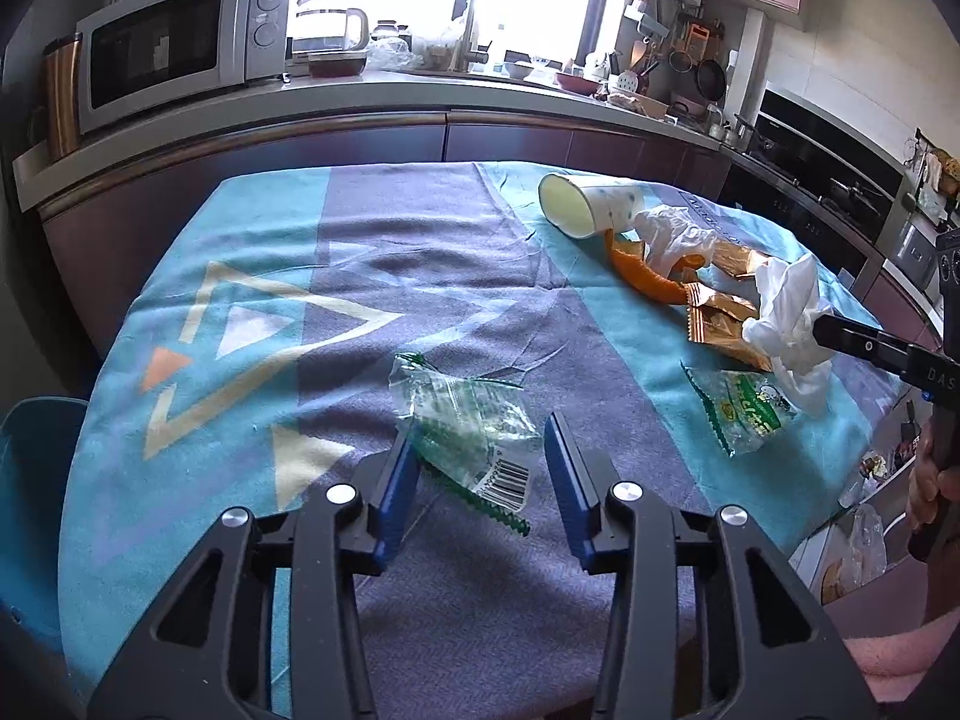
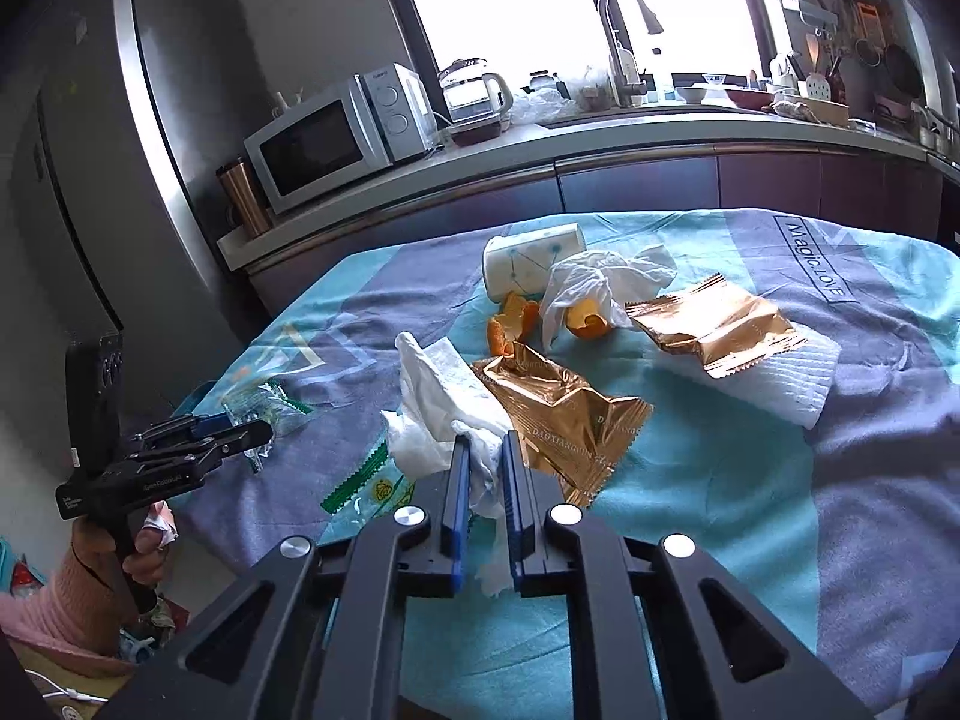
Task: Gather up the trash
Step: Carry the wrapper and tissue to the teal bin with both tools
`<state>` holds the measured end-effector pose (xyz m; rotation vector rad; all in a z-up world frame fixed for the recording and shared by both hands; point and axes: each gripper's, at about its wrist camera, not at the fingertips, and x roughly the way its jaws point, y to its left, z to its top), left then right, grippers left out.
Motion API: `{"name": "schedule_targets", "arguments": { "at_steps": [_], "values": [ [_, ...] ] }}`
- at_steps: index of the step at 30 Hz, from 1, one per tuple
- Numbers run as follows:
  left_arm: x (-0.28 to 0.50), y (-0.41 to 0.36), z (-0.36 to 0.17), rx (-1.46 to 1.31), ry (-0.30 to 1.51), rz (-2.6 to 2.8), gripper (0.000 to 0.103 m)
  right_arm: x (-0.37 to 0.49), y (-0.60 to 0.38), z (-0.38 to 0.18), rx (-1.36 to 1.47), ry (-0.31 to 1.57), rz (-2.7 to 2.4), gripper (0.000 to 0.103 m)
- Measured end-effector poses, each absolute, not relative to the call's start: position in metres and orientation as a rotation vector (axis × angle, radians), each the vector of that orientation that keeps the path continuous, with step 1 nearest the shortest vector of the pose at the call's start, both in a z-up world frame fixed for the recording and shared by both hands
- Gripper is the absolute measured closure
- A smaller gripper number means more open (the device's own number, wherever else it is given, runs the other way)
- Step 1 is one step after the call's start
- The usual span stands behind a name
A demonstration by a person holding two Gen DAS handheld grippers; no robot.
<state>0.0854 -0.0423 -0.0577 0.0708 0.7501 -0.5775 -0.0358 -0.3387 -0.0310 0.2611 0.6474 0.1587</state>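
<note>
Your right gripper (image 2: 482, 450) pinches the crumpled tissue (image 2: 441, 414); lift it clear. Your left gripper (image 1: 480, 438) stands half-open around the clear wrapper (image 1: 465, 420), so close next.

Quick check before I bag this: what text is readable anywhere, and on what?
"Magic.LOVE": printed on the tablecloth.
"DAOXIANGCUN": on the near gold wrapper.
"DAS", cut off: on the right hand-held gripper.
Barcode digits on the clear green wrapper: too small.
Microwave brand: blurred.

Glossy gold foil wrapper (image 2: 564, 414), crumpled white paper tissue (image 2: 438, 414), matt woven tablecloth (image 2: 870, 450)
</note>
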Motion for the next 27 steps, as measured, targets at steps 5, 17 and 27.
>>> {"name": "schedule_targets", "arguments": {
  "at_steps": [5, 17, 27],
  "values": [
    [0.078, -0.034, -0.048, 0.060, 0.720, -0.576, 0.063, -0.038, -0.334, -0.016, 0.265, 0.615, 0.188, 0.094],
    [0.061, -0.004, -0.022, 0.049, 0.648, -0.548, 0.063, -0.017, -0.292, -0.003, 0.268, 0.584, 0.359, 0.094],
    [0.051, 0.040, -0.004, 0.022, 0.601, -0.458, 0.063, 0.024, -0.224, 0.003, 0.241, 0.591, 0.567, 0.094]
  ]
}}
